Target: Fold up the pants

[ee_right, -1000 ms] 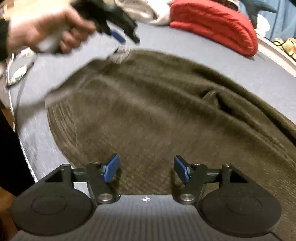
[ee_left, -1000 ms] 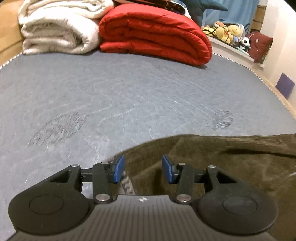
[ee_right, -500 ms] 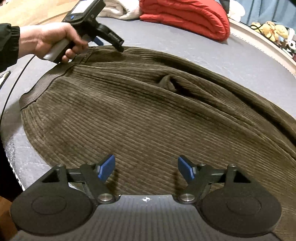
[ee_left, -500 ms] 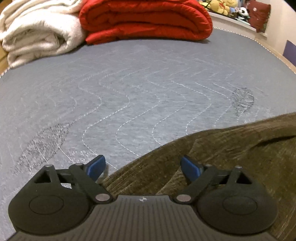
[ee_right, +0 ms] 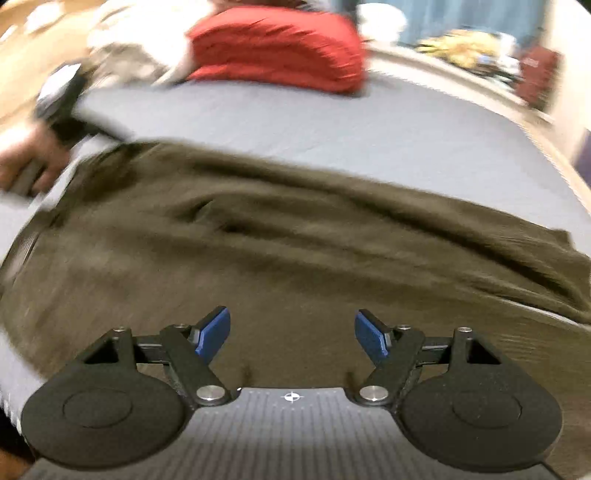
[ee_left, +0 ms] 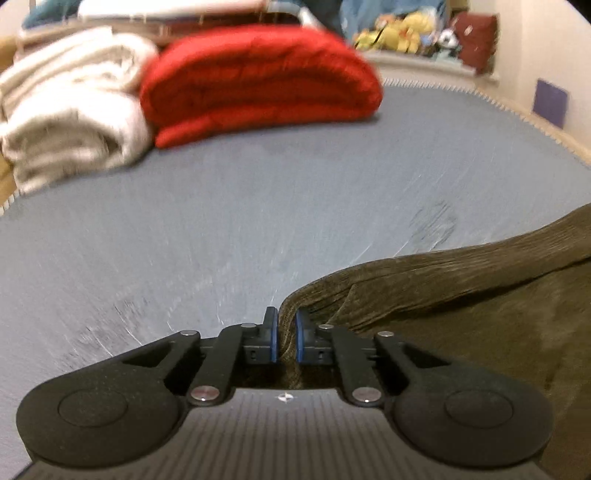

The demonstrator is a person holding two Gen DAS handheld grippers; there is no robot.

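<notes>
Olive-brown corduroy pants (ee_left: 461, 295) lie spread across a grey mattress (ee_left: 258, 203). My left gripper (ee_left: 286, 321) is shut on a raised fold at their near-left edge, with cloth pinched between the blue pads. In the right wrist view the pants (ee_right: 277, 229) fill the middle, blurred by motion. My right gripper (ee_right: 291, 328) hovers over them, open, with nothing between its pads. A hand (ee_right: 22, 166) holding the left gripper (ee_right: 62, 107) shows at the far left of that view.
A folded red duvet (ee_left: 258, 85) and a rolled white blanket (ee_left: 66, 103) sit at the far end of the mattress. Plush toys (ee_left: 406, 29) line a ledge behind. The mattress edge (ee_left: 535, 122) runs along the right.
My left gripper opened wide, then closed on the pants' edge and lifted a fold. My right gripper swung sideways over the pants, staying open.
</notes>
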